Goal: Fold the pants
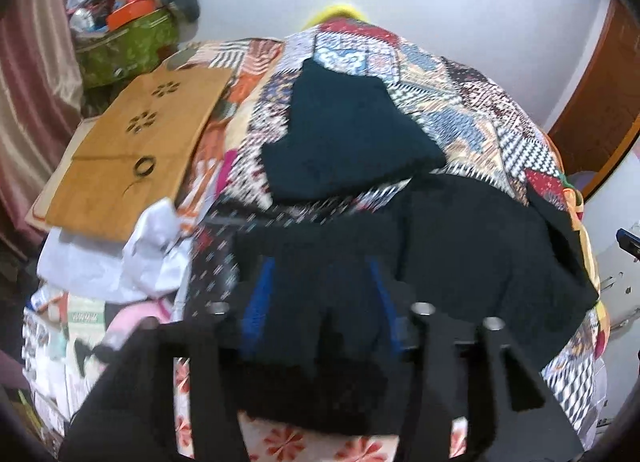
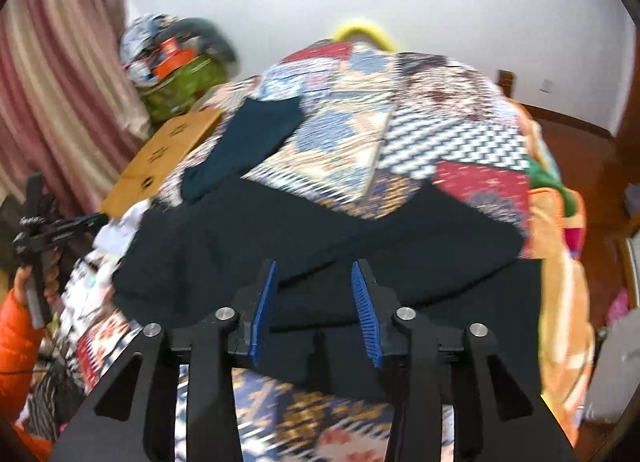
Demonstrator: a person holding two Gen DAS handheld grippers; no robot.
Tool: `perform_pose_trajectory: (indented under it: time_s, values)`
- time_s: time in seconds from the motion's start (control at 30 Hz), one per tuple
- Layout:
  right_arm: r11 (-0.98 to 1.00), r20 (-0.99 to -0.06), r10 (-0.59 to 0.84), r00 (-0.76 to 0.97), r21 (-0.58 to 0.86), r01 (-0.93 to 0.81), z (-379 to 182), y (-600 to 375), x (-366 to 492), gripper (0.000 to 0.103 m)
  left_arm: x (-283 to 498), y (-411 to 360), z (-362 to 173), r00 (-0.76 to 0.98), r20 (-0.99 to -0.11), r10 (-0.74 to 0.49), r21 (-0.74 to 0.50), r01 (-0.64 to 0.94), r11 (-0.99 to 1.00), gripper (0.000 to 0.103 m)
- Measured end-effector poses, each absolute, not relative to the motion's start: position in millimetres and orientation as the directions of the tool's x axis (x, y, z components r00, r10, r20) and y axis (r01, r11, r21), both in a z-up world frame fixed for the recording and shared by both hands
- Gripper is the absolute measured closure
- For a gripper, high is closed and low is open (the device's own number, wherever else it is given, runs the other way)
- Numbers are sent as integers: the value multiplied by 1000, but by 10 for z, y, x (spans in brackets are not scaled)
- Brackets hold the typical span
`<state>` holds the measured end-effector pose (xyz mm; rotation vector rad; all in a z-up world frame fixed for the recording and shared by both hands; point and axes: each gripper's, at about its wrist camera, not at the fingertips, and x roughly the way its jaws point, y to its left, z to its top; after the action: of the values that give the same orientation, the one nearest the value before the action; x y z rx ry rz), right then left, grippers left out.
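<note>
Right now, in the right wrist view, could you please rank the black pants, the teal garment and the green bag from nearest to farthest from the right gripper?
1. Black pants, under the right gripper.
2. Teal garment, ahead, left.
3. Green bag, far left by the curtain.

The left gripper [image 1: 322, 266] points forward and down, its blue-padded fingers [image 1: 259, 294] spread apart with a gap between them. The right gripper [image 2: 314, 268] is posed alike, its blue pads [image 2: 366, 314] also parted and nothing clamped between them. At the left edge of the right wrist view, the left hand [image 2: 38, 282], in an orange sleeve, grips the left gripper's handle.
</note>
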<state>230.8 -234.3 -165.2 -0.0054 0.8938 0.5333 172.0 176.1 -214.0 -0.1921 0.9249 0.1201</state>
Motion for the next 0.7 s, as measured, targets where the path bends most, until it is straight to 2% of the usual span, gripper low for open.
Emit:
perform_pose_trajectory:
  time_s: [0.1, 0.17, 0.23, 0.3, 0.53, 0.7]
  values:
    - [898, -751, 397, 527, 199, -392, -1695, -2470, 2551, 61, 1989, 1655, -2111, 597, -802, 17, -106, -170, 980, 41]
    - [908, -765, 379, 520, 200, -367, -1757, -2529, 2737, 61, 2185, 1579, -2131, 592, -806, 27, -88, -165, 982, 33]
    - [919, -784, 357, 507, 199, -339, -1877, -2557, 2970, 61, 2315, 1512, -2167, 596, -802, 35, -70, -151, 986, 20]
    - [926, -802, 342, 490, 199, -321, -2016, -2558, 3190, 61, 2439, 1453, -2234, 594, -804, 34, -55, -132, 990, 14]
    - [930, -853, 327, 407, 215, -298, -2556, -2427, 3845, 61, 2828, 1313, -2635, 499, -867, -8, -55, -80, 995, 13]
    - [947, -864, 290, 411, 196, -256, -2745, -2375, 4183, 61, 2895, 1258, -2752, 492, -871, 8, -31, -71, 997, 13]
